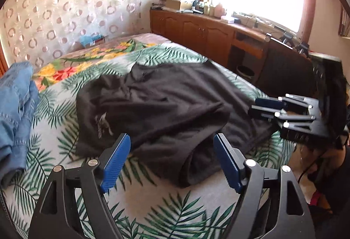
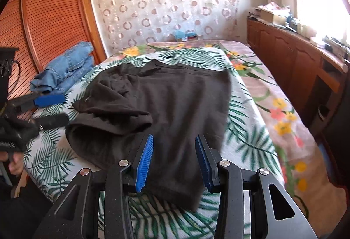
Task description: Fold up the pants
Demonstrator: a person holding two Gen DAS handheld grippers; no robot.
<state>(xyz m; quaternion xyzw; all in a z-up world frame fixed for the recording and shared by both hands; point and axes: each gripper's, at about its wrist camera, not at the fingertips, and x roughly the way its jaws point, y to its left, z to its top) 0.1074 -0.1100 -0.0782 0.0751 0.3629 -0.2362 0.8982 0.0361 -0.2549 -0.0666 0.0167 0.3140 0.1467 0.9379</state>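
Note:
Black pants [image 1: 166, 107] lie crumpled on the leaf-print bedspread [image 1: 153, 206]; in the right wrist view they [image 2: 175, 103] spread across the bed's middle with one part folded over. My left gripper [image 1: 171, 160] is open and empty just short of the pants' near edge; it also shows in the right wrist view [image 2: 54, 107] at the left. My right gripper [image 2: 174, 160] is open, its blue pads on either side of the pants' near end, above the cloth. It shows in the left wrist view [image 1: 258, 106] at the pants' right edge.
Folded blue jeans [image 2: 65, 72] lie at the bed's left side [image 1: 15, 107]. A wooden cabinet [image 1: 196, 33] with clutter runs under the bright window on the right. A slatted wooden wardrobe [image 2: 43, 20] stands left. A patterned curtain [image 2: 166, 9] hangs behind the bed.

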